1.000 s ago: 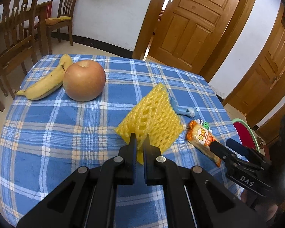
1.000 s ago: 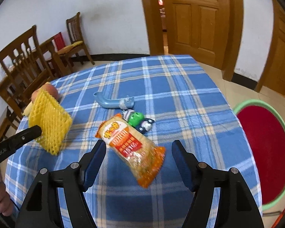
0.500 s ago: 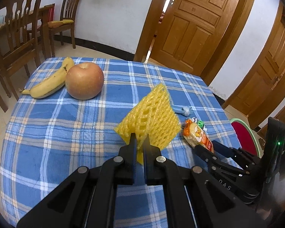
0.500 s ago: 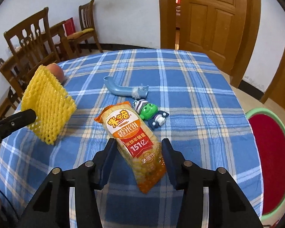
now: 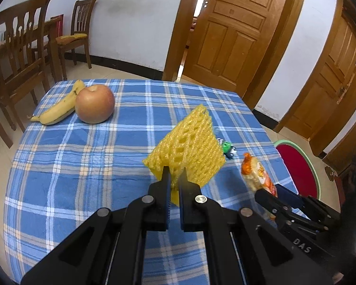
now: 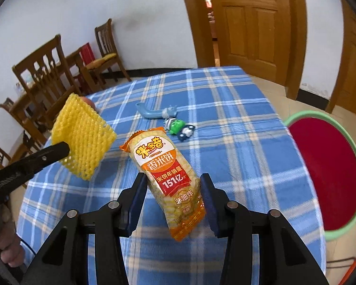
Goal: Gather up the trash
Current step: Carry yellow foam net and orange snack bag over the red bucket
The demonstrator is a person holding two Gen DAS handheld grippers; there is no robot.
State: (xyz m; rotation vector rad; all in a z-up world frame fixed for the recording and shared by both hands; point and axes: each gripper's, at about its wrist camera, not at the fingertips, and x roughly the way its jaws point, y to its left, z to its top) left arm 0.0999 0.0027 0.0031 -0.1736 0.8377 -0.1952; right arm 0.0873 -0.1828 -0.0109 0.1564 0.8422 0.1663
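A yellow foam fruit net [image 5: 189, 147] hangs above the blue checked tablecloth [image 5: 83, 166], and my left gripper [image 5: 174, 173] is shut on its lower corner. The right wrist view shows that net [image 6: 83, 137] at the left, held by the left gripper [image 6: 65, 149]. An orange and red snack packet [image 6: 168, 171] is lifted off the cloth, tilted, with my right gripper [image 6: 173, 182] shut on its lower half. From the left wrist, the packet [image 5: 256, 175] sticks up out of the right gripper [image 5: 268, 192] at the right.
An apple [image 5: 95, 104] and a banana [image 5: 59, 109] lie at the table's far left. A blue toy [image 6: 152, 112] and a small green toy [image 6: 178, 128] lie mid-table. A red basin with a green rim [image 6: 325, 166] sits on the floor to the right. Wooden chairs [image 5: 19, 66] stand at the left.
The right jaws closed on the snack packet and raised it off the cloth. The left gripper drew back and up with the foam net still in it.
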